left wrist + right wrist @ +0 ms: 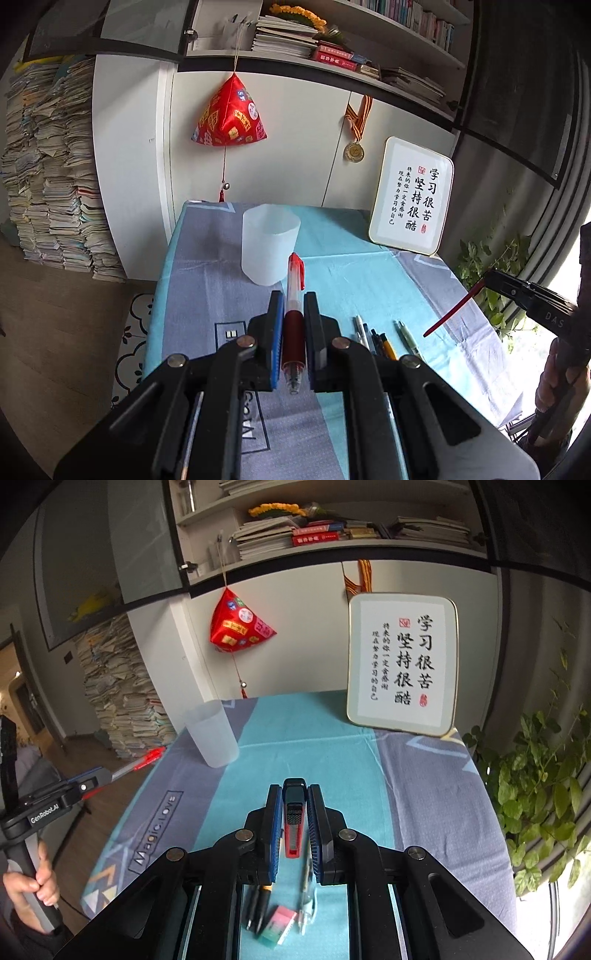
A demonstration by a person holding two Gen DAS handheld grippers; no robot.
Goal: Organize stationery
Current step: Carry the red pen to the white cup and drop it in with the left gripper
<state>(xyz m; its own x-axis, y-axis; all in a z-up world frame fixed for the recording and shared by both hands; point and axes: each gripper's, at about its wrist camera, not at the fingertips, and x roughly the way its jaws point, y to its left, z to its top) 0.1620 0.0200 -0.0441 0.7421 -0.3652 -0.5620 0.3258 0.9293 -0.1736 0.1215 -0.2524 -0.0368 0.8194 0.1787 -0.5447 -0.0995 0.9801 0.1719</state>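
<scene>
Grippers above my cloth-covered table (424, 775): left gripper (294, 306) clamped on red pen (294, 280), right gripper (294, 801) clamped on utility knife (293, 812); frosted cup (269, 243) stands beyond.

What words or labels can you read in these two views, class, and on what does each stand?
"学习很苦 坚持很酷": framed sign.
"Magic.Love": tablecloth.
"GenRobot.AI": left gripper.
"DAS", cut off: right gripper.
Small characters on the sign, the red book spines and the red pouch: too small to read.
</scene>
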